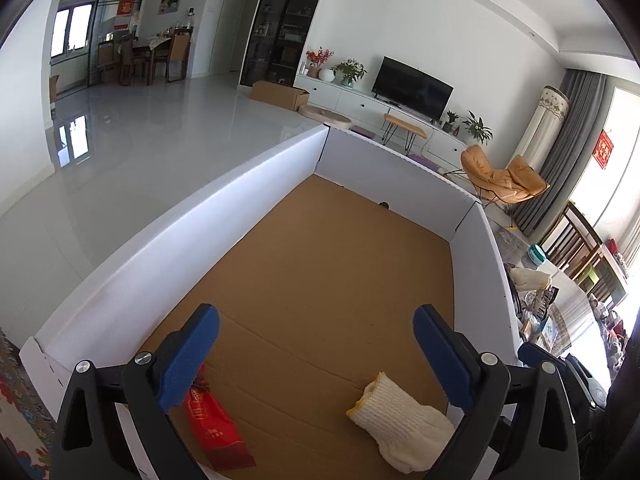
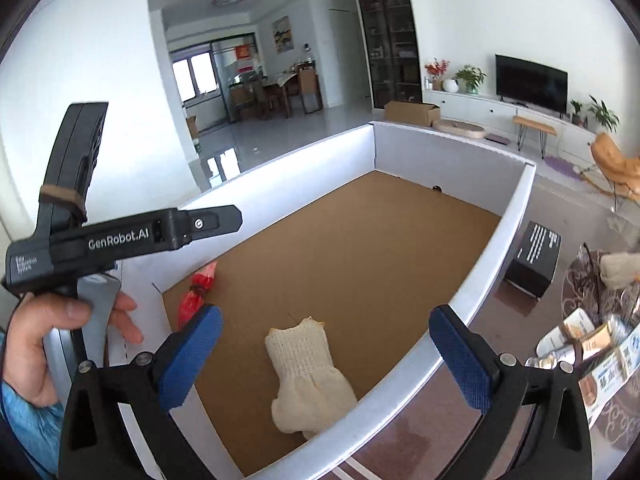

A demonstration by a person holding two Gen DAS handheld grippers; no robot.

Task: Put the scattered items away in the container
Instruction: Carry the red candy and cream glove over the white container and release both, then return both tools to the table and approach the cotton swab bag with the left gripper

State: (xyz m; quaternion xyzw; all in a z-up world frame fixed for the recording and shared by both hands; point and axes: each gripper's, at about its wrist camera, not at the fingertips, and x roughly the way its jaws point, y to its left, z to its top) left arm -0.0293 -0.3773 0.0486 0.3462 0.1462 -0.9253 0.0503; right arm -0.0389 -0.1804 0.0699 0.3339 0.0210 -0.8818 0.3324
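The container is a large white-walled box (image 1: 180, 248) with a brown cardboard floor, seen from above in both wrist views (image 2: 280, 168). On its floor lie a cream knit glove (image 1: 400, 420) (image 2: 308, 372) and, further left, a red snack packet (image 1: 216, 428) (image 2: 196, 292). My left gripper (image 1: 316, 320) hangs open over the near end of the box, with the packet below its left finger and the glove below its right. My right gripper (image 2: 328, 320) is also open, and the glove lies on the floor beneath the gap between its fingers. Neither gripper holds anything.
A person's hand (image 2: 60, 340) grips the black handle of the left tool (image 2: 100, 240). Right of the box stand a black carton (image 2: 536, 256) and a cluttered round table (image 2: 600, 400) bearing another knit glove (image 2: 618, 268) (image 1: 528, 278). A patterned rug (image 1: 16, 400) lies left.
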